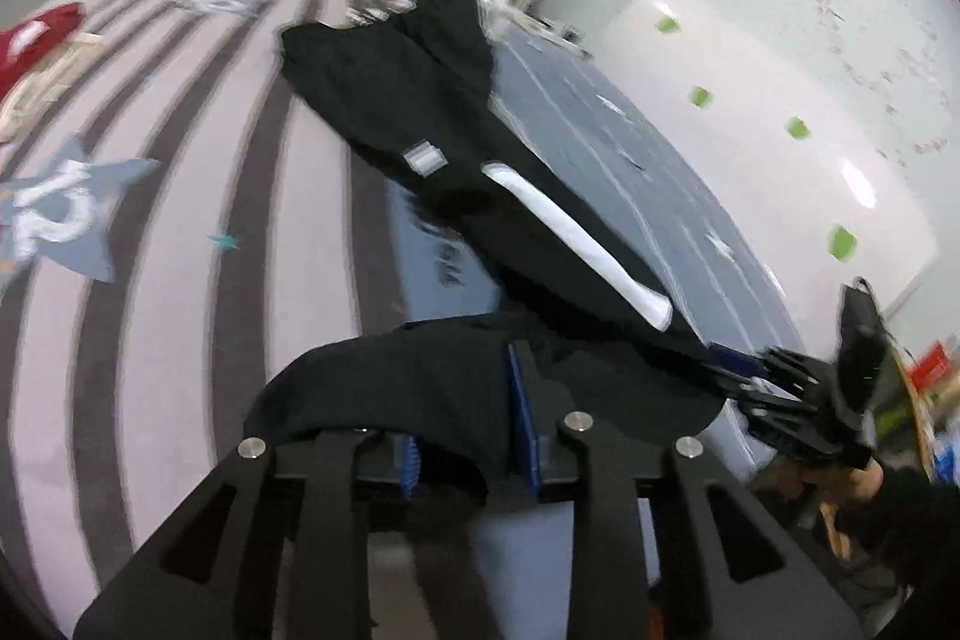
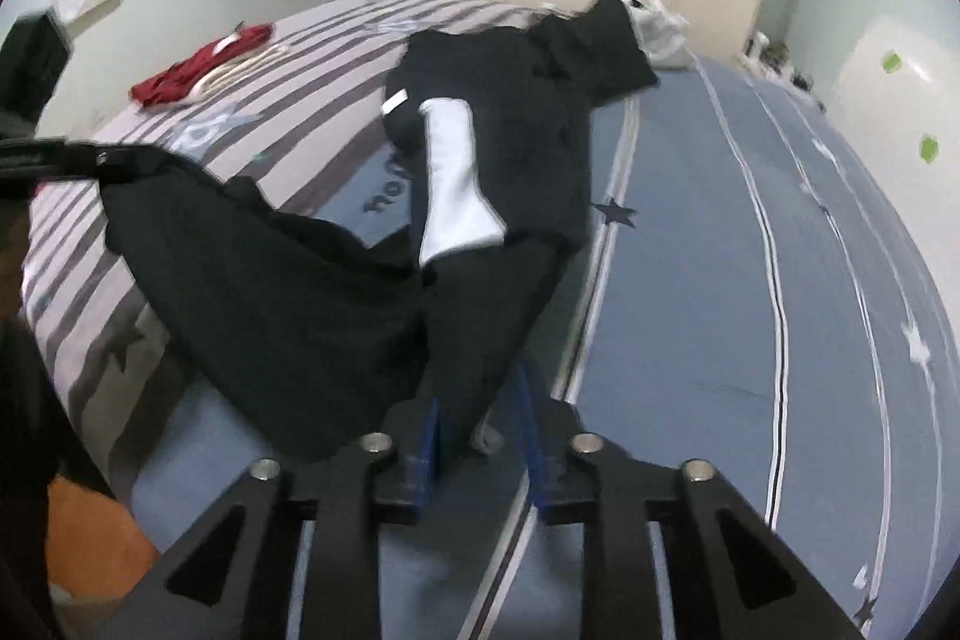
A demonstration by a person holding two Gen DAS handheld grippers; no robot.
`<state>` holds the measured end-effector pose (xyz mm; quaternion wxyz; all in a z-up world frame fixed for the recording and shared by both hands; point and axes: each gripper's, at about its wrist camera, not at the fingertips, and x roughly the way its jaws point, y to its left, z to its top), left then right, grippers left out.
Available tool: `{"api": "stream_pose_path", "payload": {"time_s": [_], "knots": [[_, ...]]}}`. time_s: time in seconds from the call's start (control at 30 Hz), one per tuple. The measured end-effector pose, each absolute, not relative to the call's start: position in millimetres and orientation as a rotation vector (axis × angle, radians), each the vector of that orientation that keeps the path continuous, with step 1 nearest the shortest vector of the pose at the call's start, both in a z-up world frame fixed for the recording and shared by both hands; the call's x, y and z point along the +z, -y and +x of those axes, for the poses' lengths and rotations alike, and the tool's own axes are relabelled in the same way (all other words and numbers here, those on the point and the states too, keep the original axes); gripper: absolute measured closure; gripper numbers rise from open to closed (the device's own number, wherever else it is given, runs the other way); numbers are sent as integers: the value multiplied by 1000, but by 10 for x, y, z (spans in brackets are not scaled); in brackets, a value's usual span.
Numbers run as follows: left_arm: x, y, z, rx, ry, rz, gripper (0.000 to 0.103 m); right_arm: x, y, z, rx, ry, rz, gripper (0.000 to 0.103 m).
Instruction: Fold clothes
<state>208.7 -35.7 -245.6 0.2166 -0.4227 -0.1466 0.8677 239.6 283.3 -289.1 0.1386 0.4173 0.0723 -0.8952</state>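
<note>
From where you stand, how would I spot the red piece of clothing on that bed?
Start at the big bed, half blue, half covered in grey and white stripes. Follow the striped half toward the pale green wall; the red garment lies crumpled near that far edge, beside a cream one. It is the only red thing there, well apart from the large black garment with a white panel.

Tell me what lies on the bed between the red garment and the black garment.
Only bare striped bedding, no other clothing, separates the red garment from the black garment; the right wrist view shows it best.
</note>
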Motion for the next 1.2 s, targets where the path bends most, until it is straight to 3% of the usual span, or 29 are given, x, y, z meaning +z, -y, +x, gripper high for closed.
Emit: {"api": "stream_pose_path", "payload": {"time_s": [0.03,0.1,0.13,0.17,0.3,0.57,0.63,0.67,0.7,0.73,0.83,1.2], "knots": [[-2450,434,2073,2411,431,-1167,73,-2833,-2851,2359,-2616,-171,1162,75],[-2469,587,2020,2464,444,-1160,57,-2721,-2881,2234,-2670,-92,1073,50],[-2498,683,1984,2523,431,-1160,45,-2706,-2886,2118,-2690,-55,1058,46],[-2519,785,1898,2590,433,-1152,41,-2706,-2851,1983,-2702,-34,1060,45],[-2607,1092,1495,2684,557,-1139,34,-2878,-2589,1189,-2712,-26,1116,45],[-3056,1041,490,2689,515,-1247,33,-3622,-2564,-142,-2634,134,1511,45],[-3158,932,233,2688,455,-1248,33,-3698,-2587,-194,-2607,184,1501,54],[-3189,893,142,2689,442,-1247,33,-3728,-2597,-210,-2595,207,1492,70],[-3219,855,52,2690,430,-1246,33,-3719,-2577,-181,-2569,215,1456,92],[-3251,827,-59,2685,444,-1259,33,-3693,-2532,-135,-2555,194,1426,97],[-3349,744,-395,2669,490,-1297,33,-3568,-2341,176,-2523,74,1314,100],[-3630,812,-1163,2726,567,-1420,29,-3305,-2310,1945,-2259,3,1260,102]]}}
